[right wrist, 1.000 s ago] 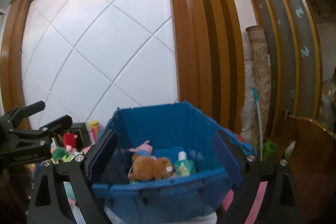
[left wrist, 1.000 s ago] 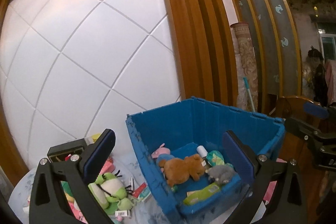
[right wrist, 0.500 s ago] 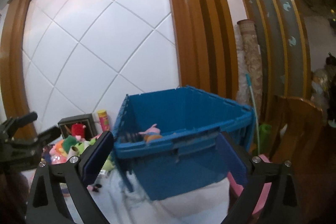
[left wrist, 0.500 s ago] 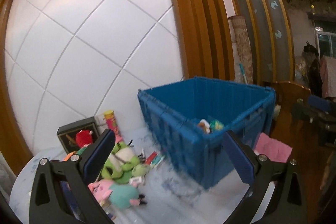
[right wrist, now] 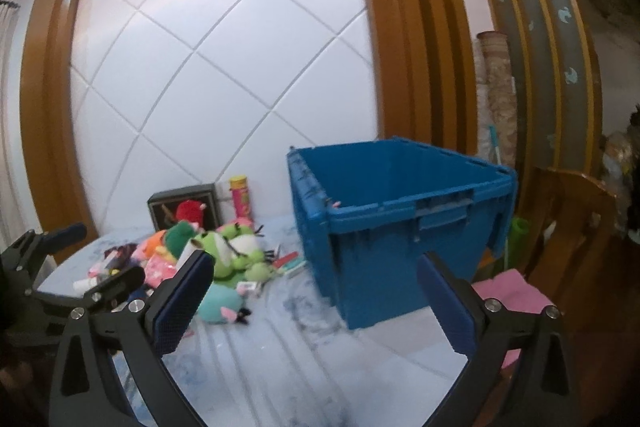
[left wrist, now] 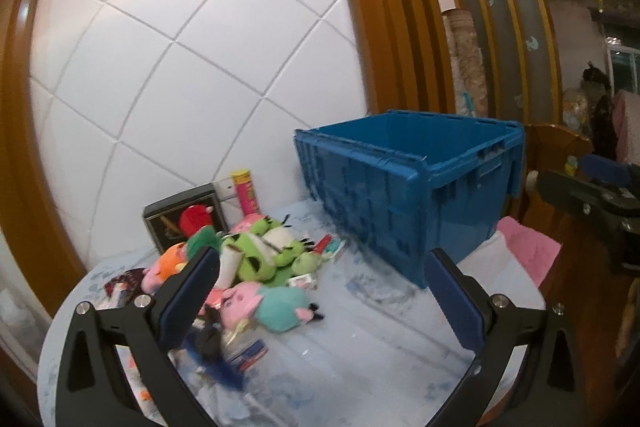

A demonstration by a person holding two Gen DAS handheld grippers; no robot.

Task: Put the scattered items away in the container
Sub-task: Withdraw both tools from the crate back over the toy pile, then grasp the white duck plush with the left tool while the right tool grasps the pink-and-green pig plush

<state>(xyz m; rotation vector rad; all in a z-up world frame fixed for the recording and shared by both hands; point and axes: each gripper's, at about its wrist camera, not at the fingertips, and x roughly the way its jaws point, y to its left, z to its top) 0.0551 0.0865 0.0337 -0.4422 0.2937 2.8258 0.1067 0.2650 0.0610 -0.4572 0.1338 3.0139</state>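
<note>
Left wrist view: the left gripper is spread wide with nothing between its fingers, above the worktop, facing a heap of plush toys left of the blue container. The right gripper is likewise wide apart and holds nothing, near the container's front corner.

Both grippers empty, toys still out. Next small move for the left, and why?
Probably ease the left gripper down-left onto the pink-and-teal plush. Its jaws are open and empty, that plush lies nearest at the pile's front edge, outside the blue bin.
</note>
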